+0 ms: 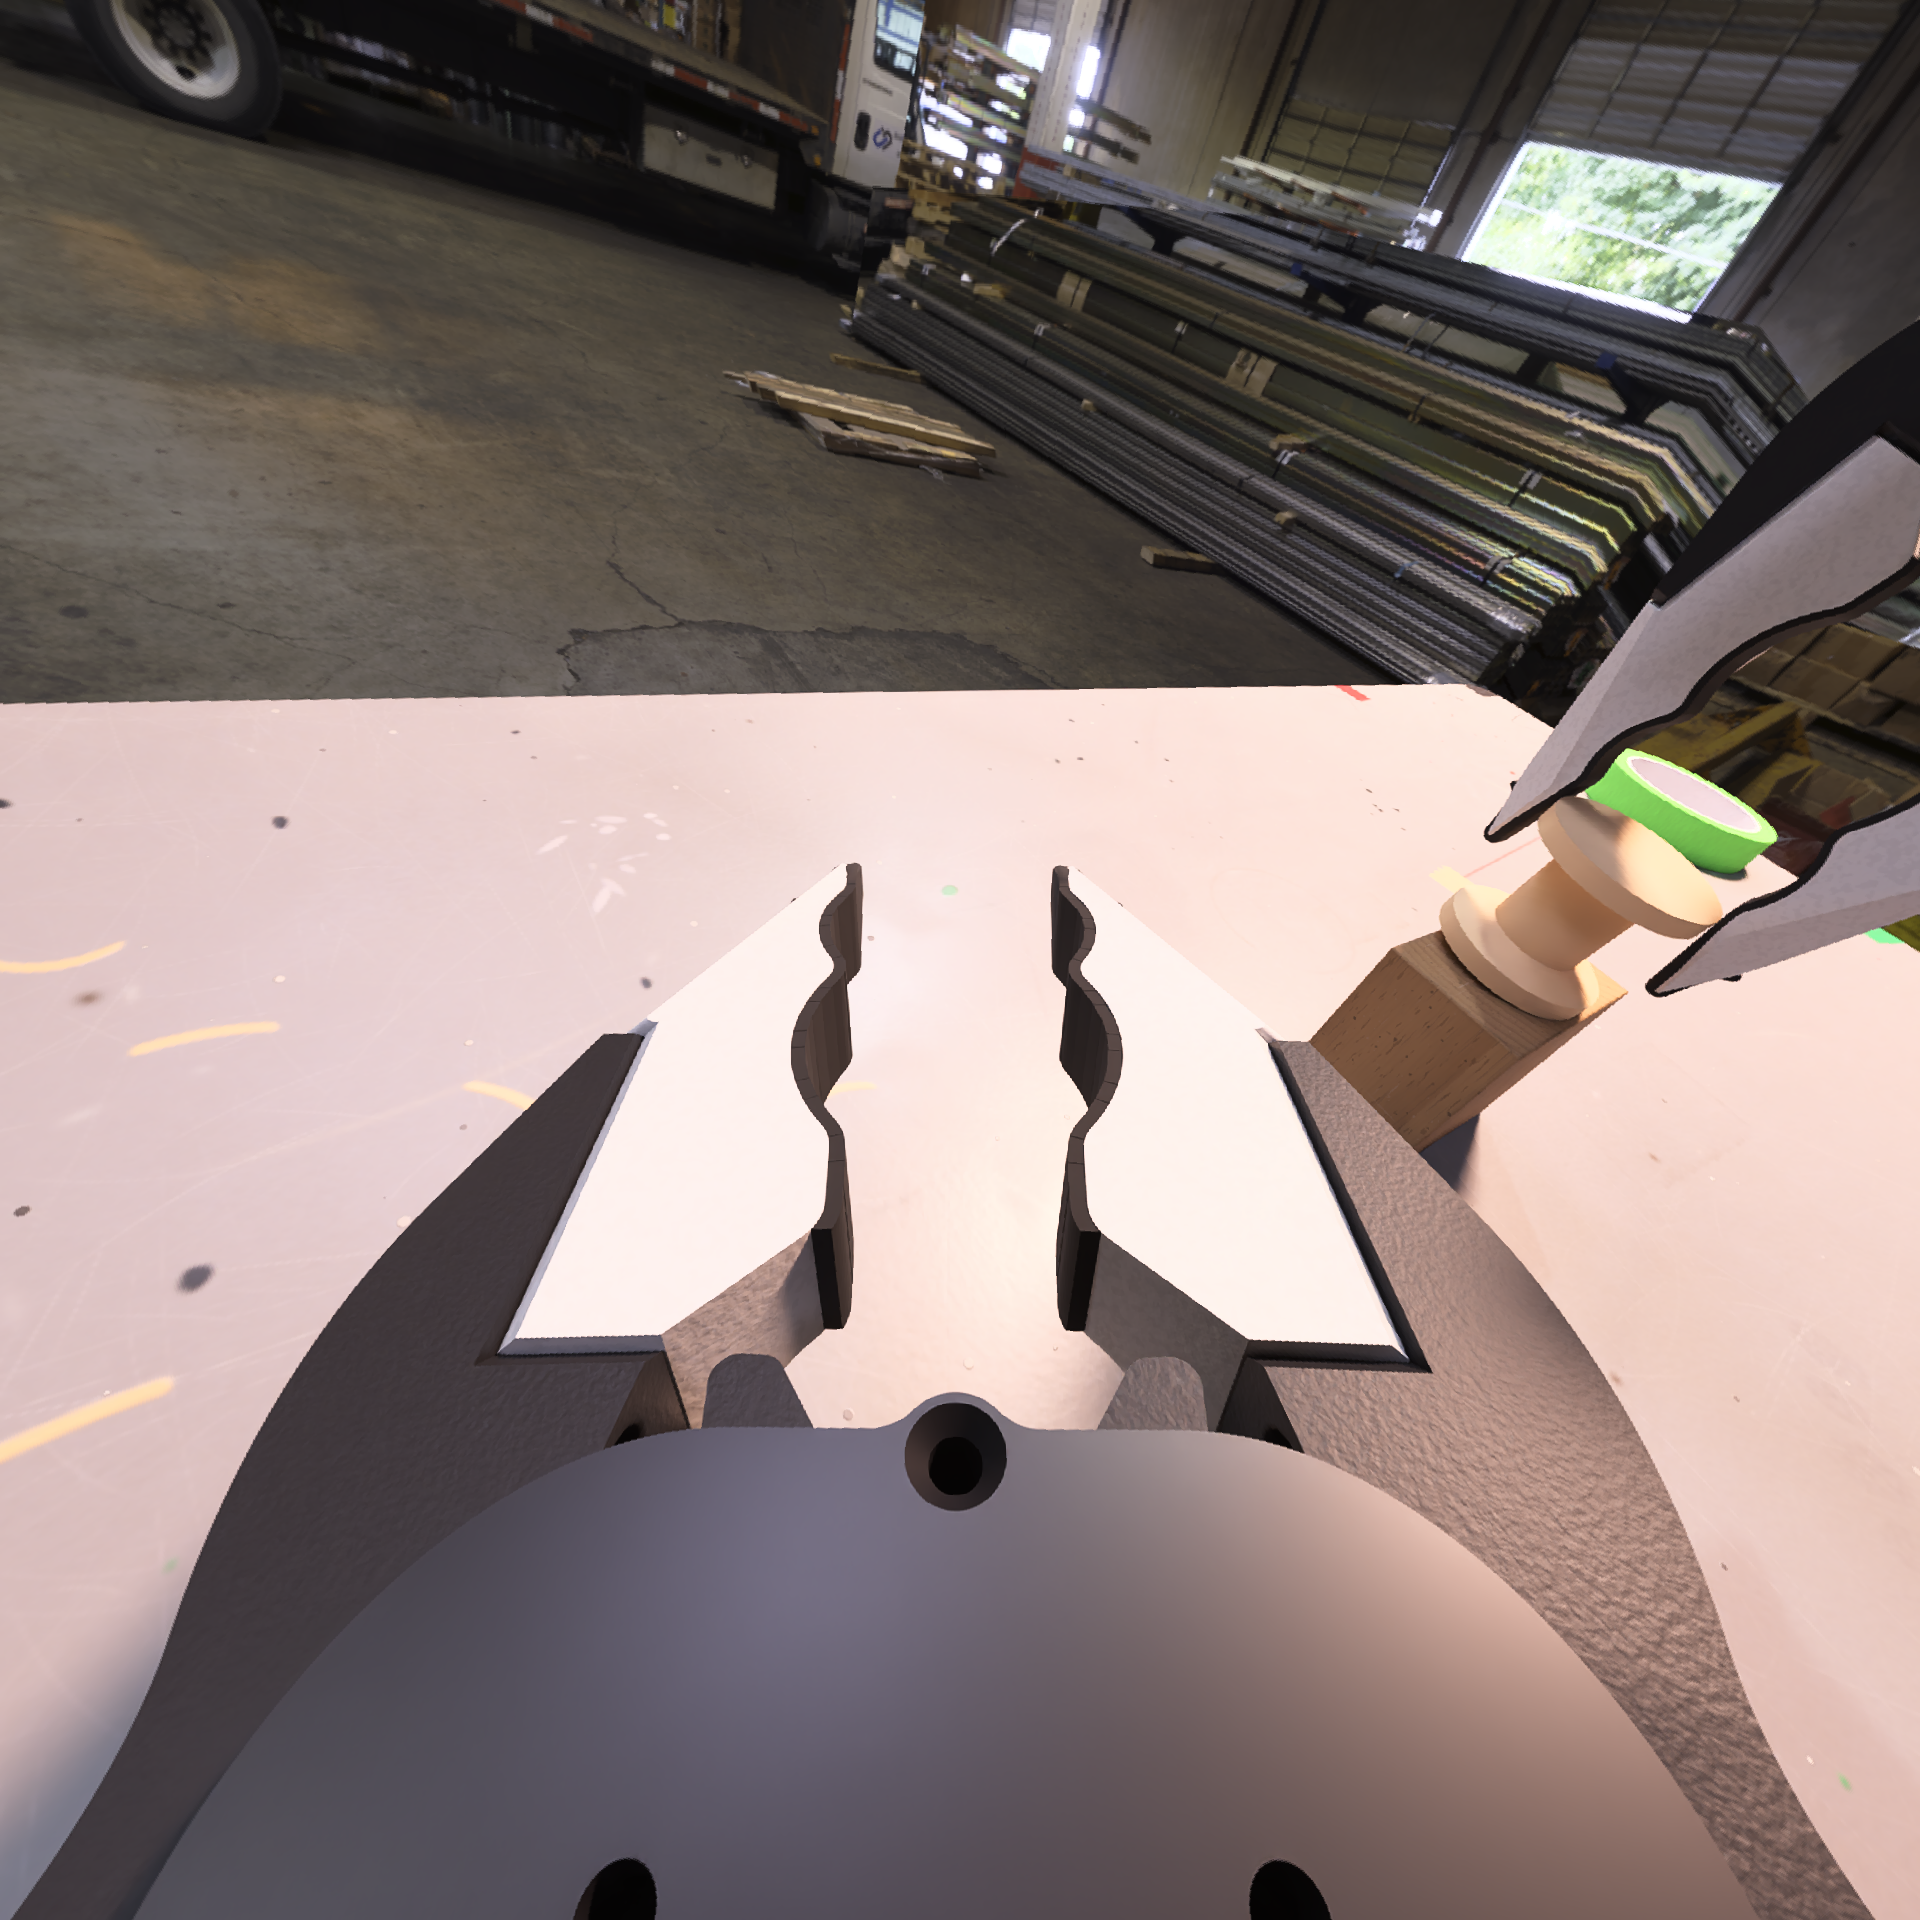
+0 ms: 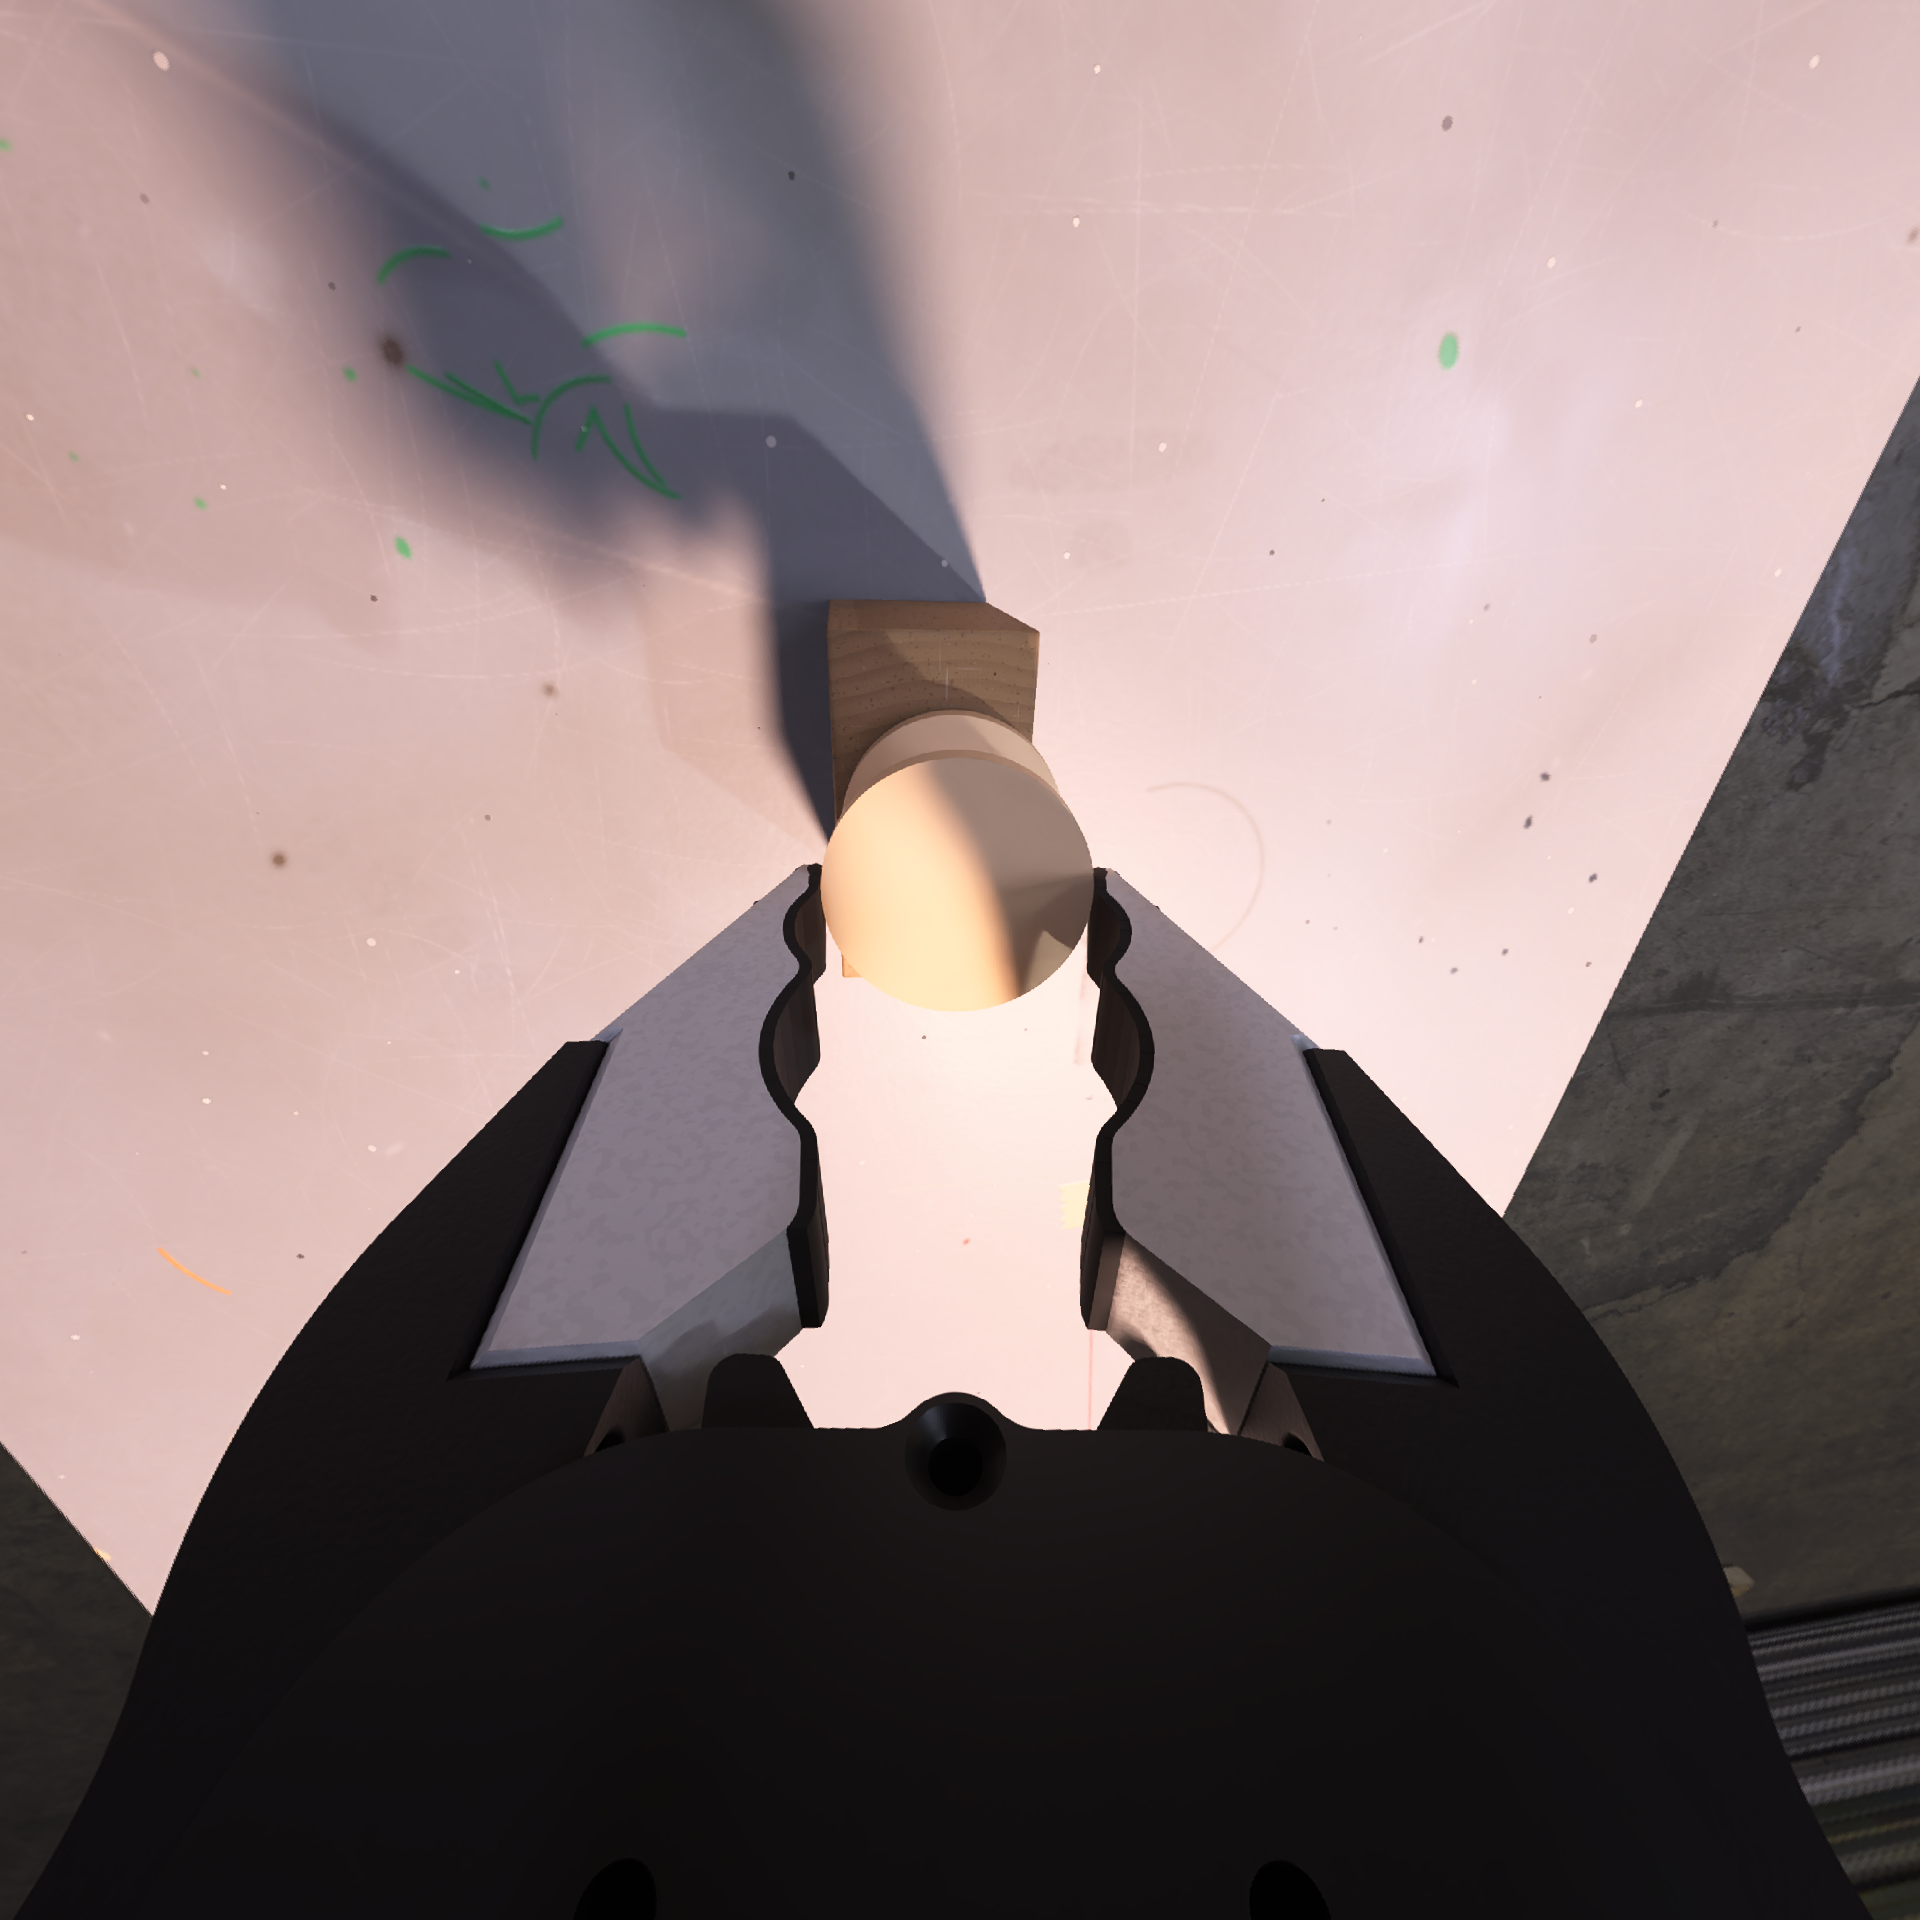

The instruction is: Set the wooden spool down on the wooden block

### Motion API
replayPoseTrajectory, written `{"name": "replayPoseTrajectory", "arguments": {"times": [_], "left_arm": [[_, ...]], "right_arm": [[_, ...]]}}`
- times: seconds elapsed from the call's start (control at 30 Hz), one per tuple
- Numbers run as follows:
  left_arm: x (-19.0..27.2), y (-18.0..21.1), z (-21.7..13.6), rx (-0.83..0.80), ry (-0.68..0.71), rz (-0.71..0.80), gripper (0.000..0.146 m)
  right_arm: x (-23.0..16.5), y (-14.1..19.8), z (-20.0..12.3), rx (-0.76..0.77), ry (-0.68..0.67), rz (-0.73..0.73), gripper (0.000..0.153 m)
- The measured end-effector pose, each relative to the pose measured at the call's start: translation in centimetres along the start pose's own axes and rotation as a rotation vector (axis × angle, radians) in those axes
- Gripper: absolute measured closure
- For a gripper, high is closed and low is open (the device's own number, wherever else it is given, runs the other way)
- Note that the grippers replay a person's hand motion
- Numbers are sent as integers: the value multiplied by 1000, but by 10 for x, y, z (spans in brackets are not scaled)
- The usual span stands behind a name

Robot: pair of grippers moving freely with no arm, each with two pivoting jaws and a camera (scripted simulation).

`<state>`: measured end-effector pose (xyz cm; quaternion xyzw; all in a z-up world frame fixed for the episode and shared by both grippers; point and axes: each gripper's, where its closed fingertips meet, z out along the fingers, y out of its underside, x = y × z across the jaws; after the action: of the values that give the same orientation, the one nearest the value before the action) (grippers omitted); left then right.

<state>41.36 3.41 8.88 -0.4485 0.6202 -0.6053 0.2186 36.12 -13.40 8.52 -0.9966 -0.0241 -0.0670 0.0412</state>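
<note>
At the right edge of the left wrist view, the spool [image 1: 1558, 920], pale smooth wood with two flanges, stands on the block [image 1: 1439, 1049]. Our right gripper [image 2: 954, 883] brackets its top flange; we cannot tell whether it grips. We judge placing nearly done: next, release and lift straight. Our left gripper [image 1: 954, 883] hangs half open, empty, over the speckled tabletop [image 1: 312, 935].

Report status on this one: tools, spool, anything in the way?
Left tool open, idle over the table. Right tool astride the wooden spool, grip unclear. Spool upright on the wooden block. Green tape roll behind, not blocking.
</note>
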Motion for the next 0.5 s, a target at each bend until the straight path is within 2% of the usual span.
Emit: {"name": "replayPoseTrajectory", "arguments": {"times": [0.5], "left_arm": [[0, 1, 1, -5, 0, 0, 110]], "right_arm": [[0, 1, 1, 26, -6, 12, 102]]}}
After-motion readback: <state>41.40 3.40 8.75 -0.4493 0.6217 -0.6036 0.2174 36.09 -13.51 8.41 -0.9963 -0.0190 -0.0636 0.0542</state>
